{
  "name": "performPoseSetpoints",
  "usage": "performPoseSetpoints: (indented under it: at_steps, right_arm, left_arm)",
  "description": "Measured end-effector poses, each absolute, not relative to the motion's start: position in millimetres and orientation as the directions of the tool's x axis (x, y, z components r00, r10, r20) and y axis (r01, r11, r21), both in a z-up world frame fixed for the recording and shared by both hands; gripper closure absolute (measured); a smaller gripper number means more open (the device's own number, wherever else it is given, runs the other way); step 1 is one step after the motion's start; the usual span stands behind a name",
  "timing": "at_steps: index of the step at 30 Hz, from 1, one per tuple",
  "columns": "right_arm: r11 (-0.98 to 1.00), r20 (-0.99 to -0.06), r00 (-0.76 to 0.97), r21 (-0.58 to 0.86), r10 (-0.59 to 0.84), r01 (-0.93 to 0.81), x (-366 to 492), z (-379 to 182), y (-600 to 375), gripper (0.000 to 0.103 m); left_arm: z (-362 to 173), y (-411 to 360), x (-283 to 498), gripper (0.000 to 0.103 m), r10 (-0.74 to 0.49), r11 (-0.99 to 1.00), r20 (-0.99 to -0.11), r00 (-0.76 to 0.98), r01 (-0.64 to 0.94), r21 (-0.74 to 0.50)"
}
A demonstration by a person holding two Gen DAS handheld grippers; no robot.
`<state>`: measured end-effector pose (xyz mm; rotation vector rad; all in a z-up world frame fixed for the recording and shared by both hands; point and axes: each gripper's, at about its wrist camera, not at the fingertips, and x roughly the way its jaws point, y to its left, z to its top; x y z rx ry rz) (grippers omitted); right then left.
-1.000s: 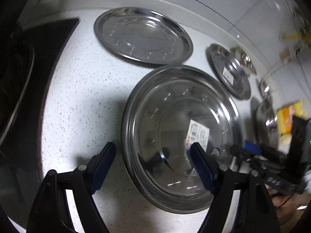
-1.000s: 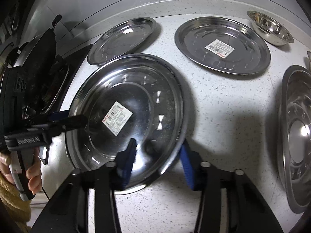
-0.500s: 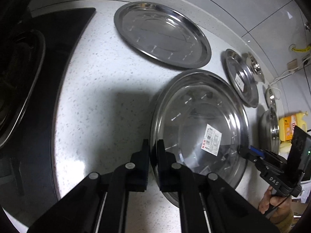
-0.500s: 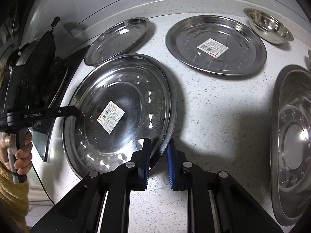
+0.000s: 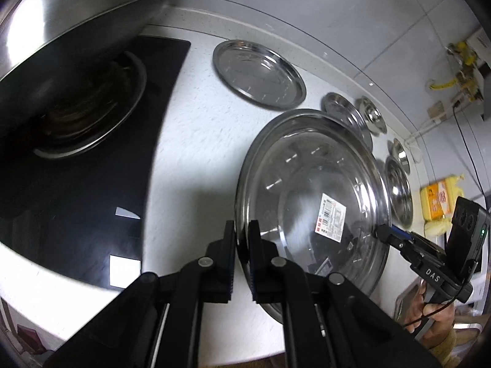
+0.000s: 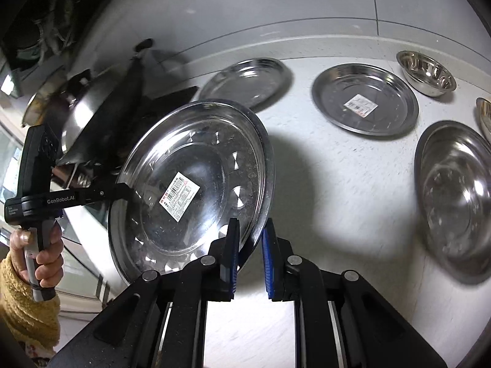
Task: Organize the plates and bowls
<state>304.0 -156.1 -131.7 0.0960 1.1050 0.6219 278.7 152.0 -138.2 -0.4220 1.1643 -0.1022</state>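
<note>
A large steel plate [image 5: 310,190] with a barcode sticker is held tilted above the white counter. My left gripper [image 5: 241,245] is shut on its near rim. My right gripper [image 6: 249,245] is shut on the opposite rim of the same plate [image 6: 190,184], and shows across it in the left wrist view [image 5: 396,239]. A second stickered plate [image 6: 365,104], a plain plate [image 6: 245,82] and another plate [image 6: 454,196] lie flat on the counter. A small steel bowl [image 6: 426,73] stands at the back right.
A black hob [image 5: 76,168] with a burner and a big steel wok [image 5: 61,15] is to the left. More steel dishes [image 5: 368,116] line the back wall. A yellow package [image 5: 438,199] lies at the far right.
Both grippers closed on the plate's rims a second ago and have now lifted it off the counter, tilting it up. The views have pulled back and risen.
</note>
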Motion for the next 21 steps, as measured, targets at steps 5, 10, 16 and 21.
performPoseSetpoints:
  at_steps: [5, 10, 16, 21]
  right_arm:
    - [0.844, -0.826, 0.286, 0.357, 0.485, -0.401, 268.4, -147.3, -139.8, 0.09]
    - [0.872, -0.862, 0.252, 0.343, 0.44, -0.348, 253.6, -182.5, -132.2, 0.09]
    - [0.89, -0.879, 0.252, 0.318, 0.406, -0.326, 247.3, -196.3, -125.0, 0.09]
    - [0.894, -0.884, 0.244, 0.315, 0.398, -0.319, 241.7, -201.0, -127.9, 0.09]
  left_arm:
    - [-161.3, 170.0, 248.6, 0.097, -0.32, 0.911, -0.874, 0.364, -0.133, -0.39]
    - [-185.2, 173.4, 240.6, 0.096, -0.325, 0.92, -0.888, 0.325, -0.11, -0.377]
    - [-198.7, 166.7, 241.0, 0.096, -0.306, 0.932, -0.904, 0.298, -0.101, -0.348]
    - [-205.5, 160.3, 241.1, 0.095, -0.293, 0.941, -0.918, 0.268, -0.092, -0.327]
